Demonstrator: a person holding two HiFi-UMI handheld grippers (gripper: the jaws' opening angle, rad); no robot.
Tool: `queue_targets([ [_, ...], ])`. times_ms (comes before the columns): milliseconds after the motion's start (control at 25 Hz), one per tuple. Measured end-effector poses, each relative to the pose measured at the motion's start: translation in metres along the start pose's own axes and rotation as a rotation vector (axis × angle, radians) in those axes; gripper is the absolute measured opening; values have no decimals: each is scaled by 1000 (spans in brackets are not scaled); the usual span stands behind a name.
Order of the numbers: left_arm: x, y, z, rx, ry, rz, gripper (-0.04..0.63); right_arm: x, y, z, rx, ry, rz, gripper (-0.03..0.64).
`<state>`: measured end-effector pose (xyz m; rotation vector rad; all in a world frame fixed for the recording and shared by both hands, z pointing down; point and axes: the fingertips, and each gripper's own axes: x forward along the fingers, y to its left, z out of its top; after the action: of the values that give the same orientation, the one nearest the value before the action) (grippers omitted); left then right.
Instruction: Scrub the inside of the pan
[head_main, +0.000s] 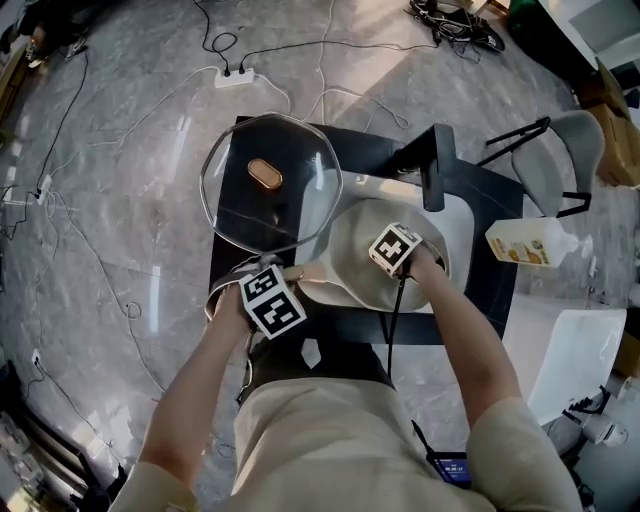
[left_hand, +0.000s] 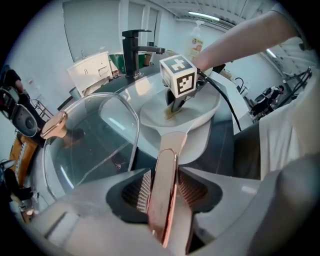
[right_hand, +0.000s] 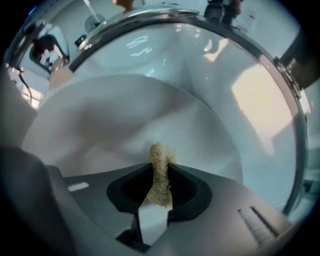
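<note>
A pale grey pan (head_main: 355, 245) sits in the white sink (head_main: 466, 222). Its long handle (left_hand: 167, 160), trimmed in rose gold, runs back between the jaws of my left gripper (left_hand: 162, 192), whose ribbed pads press on both of its sides. My right gripper (head_main: 392, 248) reaches down into the pan from the right. It is shut on a tan fibrous scrubber (right_hand: 160, 172), whose tip pokes out past the jaws just above the pan's inner wall (right_hand: 125, 120). From the left gripper view, the scrubber (left_hand: 170, 114) touches the pan's floor under the marker cube.
A glass lid (head_main: 270, 185) with a copper knob (head_main: 265, 174) leans at the pan's left, close to my left gripper. A black faucet (head_main: 437, 165) stands behind the sink. A soap bottle (head_main: 530, 242) lies to the right. Cables and a power strip (head_main: 233, 76) lie on the floor.
</note>
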<state>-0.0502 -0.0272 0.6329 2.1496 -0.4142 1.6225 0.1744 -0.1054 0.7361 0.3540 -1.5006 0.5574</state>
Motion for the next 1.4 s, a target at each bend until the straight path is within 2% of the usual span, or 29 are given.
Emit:
queue_targets([
  [80,-6,2,-6,-2,-7,30,179,-2,-8,-25,-86,108,-62,95],
  [200,-22,7,-11,-10,-33,91,179,-12,-8,-55,-99,213,-63,95],
  [400,-47,5,-8,-62,-125,132,179,-38,30,-80,-56,277,85,95],
  [520,-61,3,-8,-91,-173,156,178,-56,64,-76,-49,246,186,95],
  [640,-73,4,-8,-115,-213,183,178,-74,92,-56,-22,109,267,95],
  [760,-87,7,-6,-118,-249,210,178,-102,108,-26,46,-91,323,95],
  [960,-117,16,12,-81,-324,283,164,-163,115,10,133,-379,323,95],
  [1040,-129,21,21,-122,-373,284,164,-192,115,23,175,-500,322,97],
  [1120,-149,24,36,-188,-448,267,164,-223,114,34,214,-614,301,97],
  [1200,-175,26,54,-211,-530,274,164,-254,111,41,221,-705,234,97],
  [1280,-205,27,71,-198,-592,308,143,-285,108,48,207,-788,152,97],
  [1400,-251,26,89,-154,-662,380,121,-338,109,58,221,-933,99,97],
])
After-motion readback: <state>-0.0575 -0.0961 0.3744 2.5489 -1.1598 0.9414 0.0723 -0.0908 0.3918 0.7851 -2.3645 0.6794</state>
